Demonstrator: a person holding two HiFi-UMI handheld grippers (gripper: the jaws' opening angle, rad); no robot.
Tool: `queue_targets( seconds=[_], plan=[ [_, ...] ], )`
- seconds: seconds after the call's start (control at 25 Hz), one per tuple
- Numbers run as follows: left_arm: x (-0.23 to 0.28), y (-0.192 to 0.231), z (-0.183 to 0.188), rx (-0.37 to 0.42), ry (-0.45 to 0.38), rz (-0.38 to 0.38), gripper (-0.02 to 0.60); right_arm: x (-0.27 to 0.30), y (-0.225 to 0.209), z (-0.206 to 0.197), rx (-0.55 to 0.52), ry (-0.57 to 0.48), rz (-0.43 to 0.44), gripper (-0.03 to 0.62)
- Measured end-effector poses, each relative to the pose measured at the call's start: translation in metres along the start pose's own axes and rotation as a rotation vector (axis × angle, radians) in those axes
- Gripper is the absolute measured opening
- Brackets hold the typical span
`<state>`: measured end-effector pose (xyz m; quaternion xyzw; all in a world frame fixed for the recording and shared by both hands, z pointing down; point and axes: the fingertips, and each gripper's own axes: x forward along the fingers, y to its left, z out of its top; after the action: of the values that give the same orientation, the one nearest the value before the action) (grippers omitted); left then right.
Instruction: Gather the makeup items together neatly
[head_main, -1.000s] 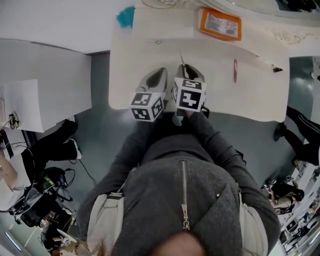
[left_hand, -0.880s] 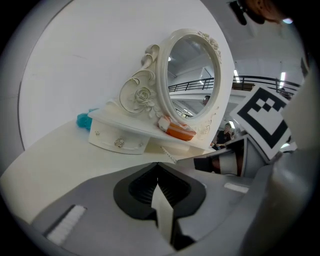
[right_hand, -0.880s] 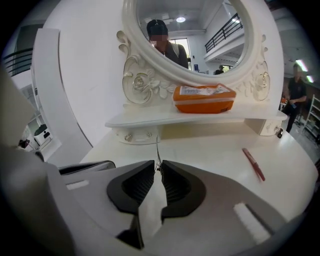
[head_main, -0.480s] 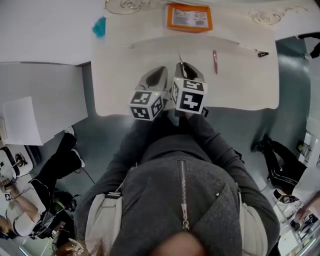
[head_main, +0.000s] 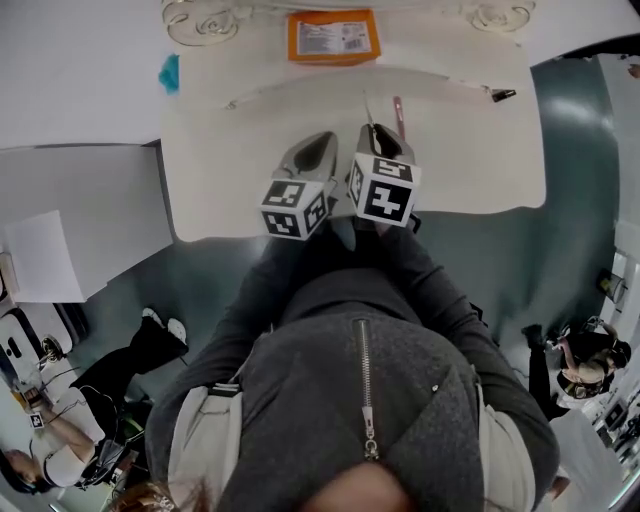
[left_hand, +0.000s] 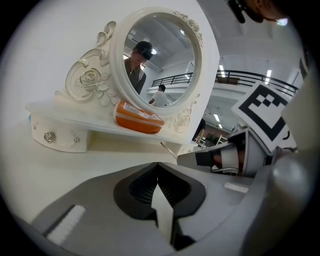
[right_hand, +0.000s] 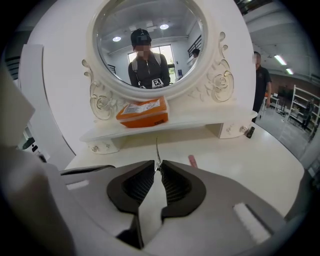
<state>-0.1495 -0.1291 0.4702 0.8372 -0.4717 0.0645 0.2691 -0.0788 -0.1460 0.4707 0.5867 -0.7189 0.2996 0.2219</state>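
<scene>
Right claw (right_hand: 158, 163) on tweezers (right_hand: 156, 148); mirror (right_hand: 150, 45) ahead

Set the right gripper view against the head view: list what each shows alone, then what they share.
Right gripper view only: the mirror's glass. Head view only: the teal item and the person's grey jacket. Both: the orange packet, the pink stick, and the thin metal tool pinched in the right gripper.
</scene>
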Motion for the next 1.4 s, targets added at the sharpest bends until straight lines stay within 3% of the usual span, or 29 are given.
queue_targets(
  seconds=[0.72, 1.4],
  plan=[
    [0.052, -0.051, -0.009, 0.019, 0.048, -0.026, 0.011, 0.008, -0.109, -0.006, 0.079, 0.025, -0.109, 0.052],
    [0.062, -0.058, -0.030, -0.001, 0.093, 0.021, 0.011, 0.034, -0.141, -0.036, 0.055, 0.100, -0.125, 0.052]
  ],
)
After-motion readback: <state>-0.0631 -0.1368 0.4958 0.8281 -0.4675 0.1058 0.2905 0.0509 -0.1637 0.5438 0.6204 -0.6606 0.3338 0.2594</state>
